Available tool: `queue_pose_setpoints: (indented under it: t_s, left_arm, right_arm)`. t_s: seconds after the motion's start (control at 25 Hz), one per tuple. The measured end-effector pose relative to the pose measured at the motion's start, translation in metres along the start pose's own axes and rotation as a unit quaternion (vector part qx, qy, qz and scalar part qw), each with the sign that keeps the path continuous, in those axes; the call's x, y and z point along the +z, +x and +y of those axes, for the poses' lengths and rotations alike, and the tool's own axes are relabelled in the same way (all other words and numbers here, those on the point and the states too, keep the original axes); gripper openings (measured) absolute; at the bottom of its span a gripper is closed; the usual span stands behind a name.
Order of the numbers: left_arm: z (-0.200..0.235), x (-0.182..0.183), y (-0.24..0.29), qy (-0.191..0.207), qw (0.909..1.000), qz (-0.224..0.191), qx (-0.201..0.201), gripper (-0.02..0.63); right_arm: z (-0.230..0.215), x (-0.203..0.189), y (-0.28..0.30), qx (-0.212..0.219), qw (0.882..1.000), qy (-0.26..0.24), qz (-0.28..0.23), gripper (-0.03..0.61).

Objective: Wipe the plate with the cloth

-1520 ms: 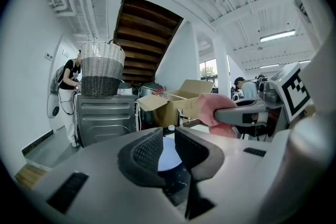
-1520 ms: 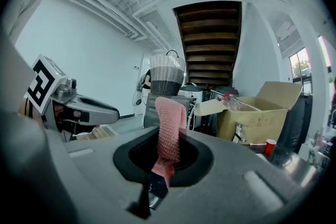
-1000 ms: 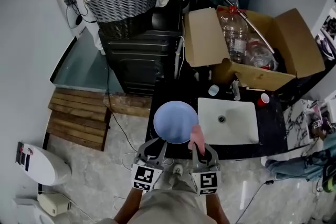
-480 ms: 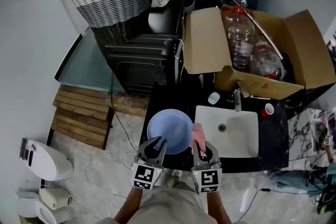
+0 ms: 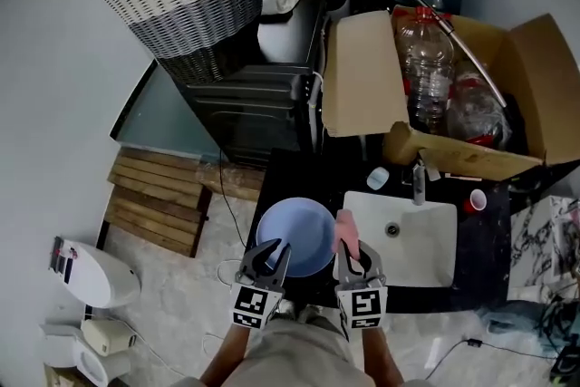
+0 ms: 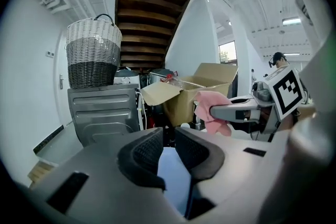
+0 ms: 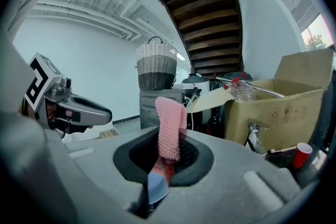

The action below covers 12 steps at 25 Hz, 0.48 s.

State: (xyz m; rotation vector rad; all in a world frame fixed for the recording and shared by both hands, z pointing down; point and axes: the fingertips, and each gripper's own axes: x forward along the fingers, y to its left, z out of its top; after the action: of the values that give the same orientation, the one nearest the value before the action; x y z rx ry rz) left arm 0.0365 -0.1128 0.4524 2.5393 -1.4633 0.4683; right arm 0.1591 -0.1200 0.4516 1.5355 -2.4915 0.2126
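**Head view: plate [image 5: 294,231] and cloth [image 5: 344,227] held just left of the sink [image 5: 412,240]**

Our left gripper's [image 5: 272,251] fingers [image 6: 144,152] pinch the blue plate's near rim. The right gripper view, unlike the head view, shows us the pink cloth clamped upright between the right gripper's [image 5: 352,253] closed fingers [image 7: 195,157].

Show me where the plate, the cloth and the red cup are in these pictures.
plate [image 5: 297,236], head view, middle of its blue face.
cloth [image 7: 169,123], right gripper view, pink knit part above the jaws.
red cup [image 5: 476,200], head view, its top, right of the sink.
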Motion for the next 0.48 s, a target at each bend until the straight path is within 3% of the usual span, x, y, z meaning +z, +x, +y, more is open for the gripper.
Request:
queue_pose_setpoints:
  t_s: [0.48]
  left_arm:
    - [0.026,-0.022,0.021,0.001,0.9997,0.021,-0.01,0.069]
  right_arm:
    - [0.0,-0.008,0.015,-0.011,1.0,0.018,0.015,0.026]
